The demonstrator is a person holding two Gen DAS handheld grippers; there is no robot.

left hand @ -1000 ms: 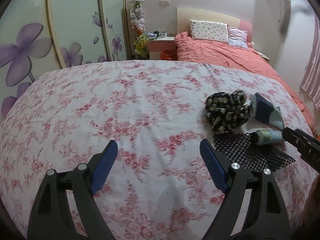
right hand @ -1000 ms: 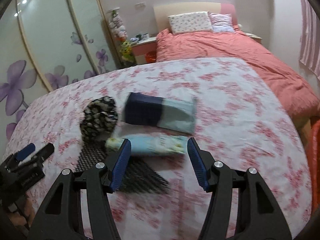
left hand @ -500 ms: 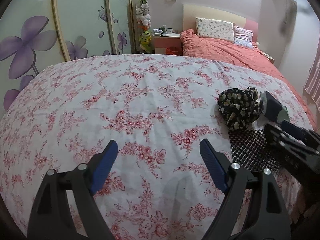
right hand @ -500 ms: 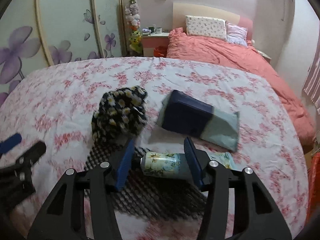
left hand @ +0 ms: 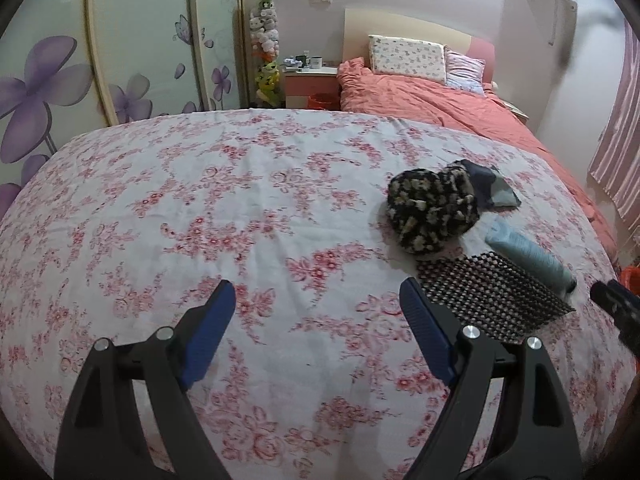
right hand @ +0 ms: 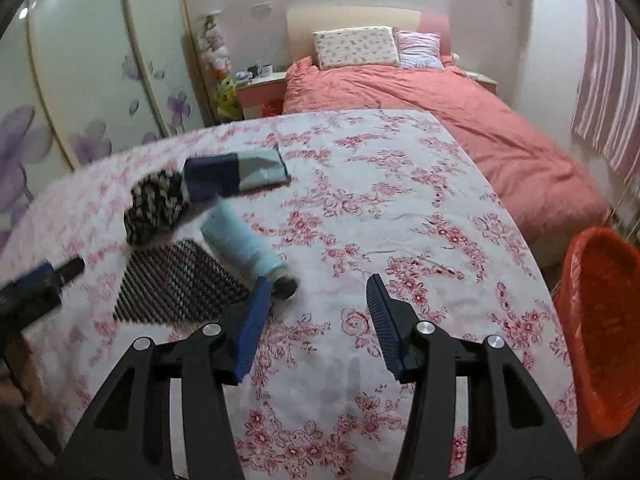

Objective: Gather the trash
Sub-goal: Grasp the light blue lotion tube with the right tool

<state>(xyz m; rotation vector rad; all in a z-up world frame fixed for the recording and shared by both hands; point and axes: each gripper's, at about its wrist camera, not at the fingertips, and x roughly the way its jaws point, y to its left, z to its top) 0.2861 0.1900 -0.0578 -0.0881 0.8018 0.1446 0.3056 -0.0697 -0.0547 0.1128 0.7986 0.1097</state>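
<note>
The right gripper (right hand: 318,304) points down at the floral bedsheet (right hand: 400,208) with its jaws apart and nothing between the blue pads (right hand: 250,334); only sheet shows in the gap. Just off the tip of its left-hand finger lies a light blue tube (right hand: 240,240) with a dark cap (right hand: 285,287), slanting up and away to the left, the cap end nearest the finger and very close to it; whether they touch I cannot tell. Left of the tube, partly under it, a black mesh mat (right hand: 176,288) lies flat on the sheet. Farther ahead and left sit a bunched black cloth with pale flowers (right hand: 154,208) and a dark blue and grey packet (right hand: 236,172), the two touching. Well to the right of this gripper, beside the bed edge, stands a bin lined with an orange bag (right hand: 604,320).

The left gripper (left hand: 316,308) also tilts down over the sheet, jaws wide apart and holding nothing. Just beyond its right-hand finger begins the mesh mat (left hand: 492,296), with the tube (left hand: 528,256) along its far right edge and the flowered cloth (left hand: 432,210) ahead of the mat. The tip of the right gripper (left hand: 614,300) shows at the far right. Beyond the sheet lie a salmon duvet (left hand: 432,100) and pillows (left hand: 408,58).
</note>
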